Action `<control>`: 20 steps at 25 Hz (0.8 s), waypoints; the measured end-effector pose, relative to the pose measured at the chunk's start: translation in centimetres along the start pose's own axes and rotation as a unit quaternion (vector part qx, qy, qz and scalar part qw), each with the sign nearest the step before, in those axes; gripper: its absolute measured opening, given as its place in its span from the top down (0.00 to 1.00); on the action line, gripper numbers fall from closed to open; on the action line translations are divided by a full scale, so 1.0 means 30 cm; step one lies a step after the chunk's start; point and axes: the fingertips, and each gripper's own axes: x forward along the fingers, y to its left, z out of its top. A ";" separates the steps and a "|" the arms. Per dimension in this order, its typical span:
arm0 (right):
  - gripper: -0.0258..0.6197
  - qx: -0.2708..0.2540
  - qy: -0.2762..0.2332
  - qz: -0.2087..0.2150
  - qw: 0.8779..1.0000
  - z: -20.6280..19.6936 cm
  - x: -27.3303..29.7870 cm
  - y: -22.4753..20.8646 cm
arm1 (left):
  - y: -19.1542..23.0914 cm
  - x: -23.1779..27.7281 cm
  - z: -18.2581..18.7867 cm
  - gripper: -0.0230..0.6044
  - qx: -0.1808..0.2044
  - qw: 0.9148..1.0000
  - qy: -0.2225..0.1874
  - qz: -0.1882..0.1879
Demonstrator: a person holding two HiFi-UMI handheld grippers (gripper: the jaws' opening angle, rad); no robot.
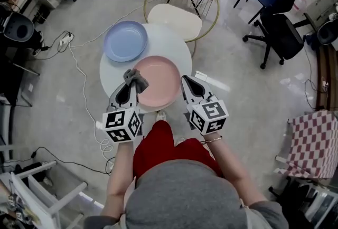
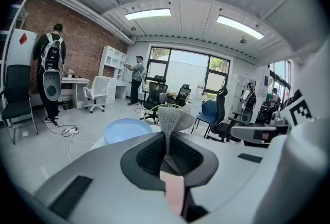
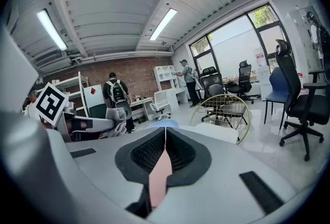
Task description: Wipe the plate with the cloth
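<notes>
A pink plate [image 1: 158, 81] lies on the near half of a small round white table [image 1: 174, 43]. My left gripper [image 1: 130, 83] hangs over the plate's left edge, shut on a grey cloth [image 1: 136, 79]. The cloth [image 2: 172, 121] sticks up out of the closed jaws in the left gripper view. My right gripper [image 1: 186, 83] hovers at the plate's right edge, its jaws pressed together with nothing between them. Through the slit below its pads in the right gripper view a strip of the pink plate [image 3: 161, 175] shows.
A blue plate [image 1: 125, 41] lies on the table's far left. A cream seat with a gold wire back [image 1: 182, 9] stands behind the table. Cables and a power strip [image 1: 66, 39] lie on the floor to the left. Office chairs [image 1: 277, 27] stand at the right.
</notes>
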 end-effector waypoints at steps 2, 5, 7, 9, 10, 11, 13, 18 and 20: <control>0.91 0.002 0.005 -0.009 1.000 0.008 0.052 -0.009 | 0.026 0.049 0.014 0.91 0.003 1.000 0.006 -0.010; 0.91 0.004 0.013 -0.023 1.000 0.012 0.117 -0.023 | 0.062 0.115 0.026 0.91 0.003 1.000 0.016 -0.024; 0.91 0.005 0.019 -0.036 0.999 0.008 0.140 -0.037 | 0.074 0.153 0.023 0.91 0.003 0.999 0.025 -0.036; 0.91 0.007 0.024 -0.049 0.999 0.001 0.152 -0.057 | 0.073 0.190 0.014 0.91 0.004 0.998 0.034 -0.049; 0.91 0.010 0.026 -0.054 0.998 -0.002 0.156 -0.068 | 0.071 0.209 0.008 0.91 0.005 0.998 0.039 -0.054; 0.91 0.012 0.028 -0.060 0.998 -0.007 0.161 -0.079 | 0.070 0.226 0.002 0.91 0.006 0.997 0.045 -0.059; 0.91 0.019 0.034 -0.068 0.997 -0.019 0.170 -0.102 | 0.067 0.258 -0.011 0.91 0.008 0.996 0.056 -0.066; 0.91 0.037 0.048 -0.083 0.995 -0.051 0.181 -0.185 | 0.030 0.335 -0.053 0.91 0.014 0.993 0.087 -0.075; 0.91 0.046 0.055 -0.087 0.994 -0.067 0.180 -0.204 | 0.020 0.353 -0.079 0.91 0.013 0.992 0.103 -0.077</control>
